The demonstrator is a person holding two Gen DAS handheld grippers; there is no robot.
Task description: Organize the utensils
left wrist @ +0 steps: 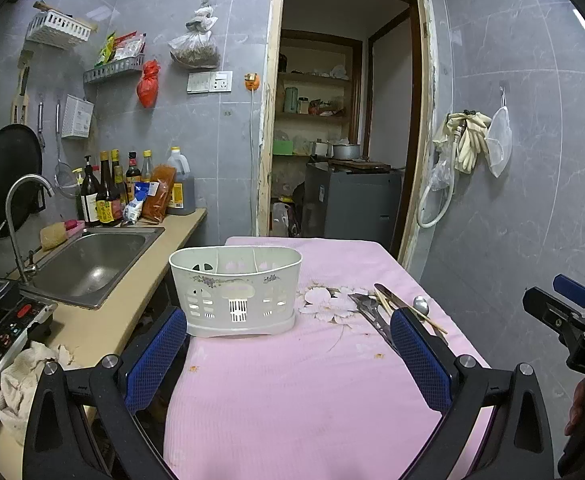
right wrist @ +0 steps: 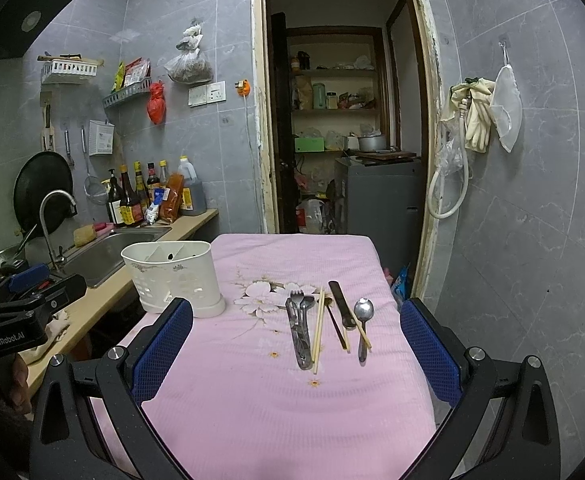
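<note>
Both grippers hover over a pink cloth (right wrist: 292, 400) covering a small table beside the sink (left wrist: 92, 264). The left gripper (left wrist: 288, 344) has its jaws spread wide and grips nothing; the right gripper (right wrist: 296, 344) is likewise agape and empty. A white utensil holder (left wrist: 234, 290) stands upright near the cloth's left edge. To its right the utensils lie in a loose row: a fork (right wrist: 297, 320) bundled with what may be another spoon, wooden chopsticks (right wrist: 319, 330), a dark-handled knife (right wrist: 341, 304) and a steel spoon (right wrist: 363, 326).

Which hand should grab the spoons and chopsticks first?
Probably the right gripper: it is open and the utensils lie straight ahead between its fingers. The left gripper faces the holder instead.
</note>
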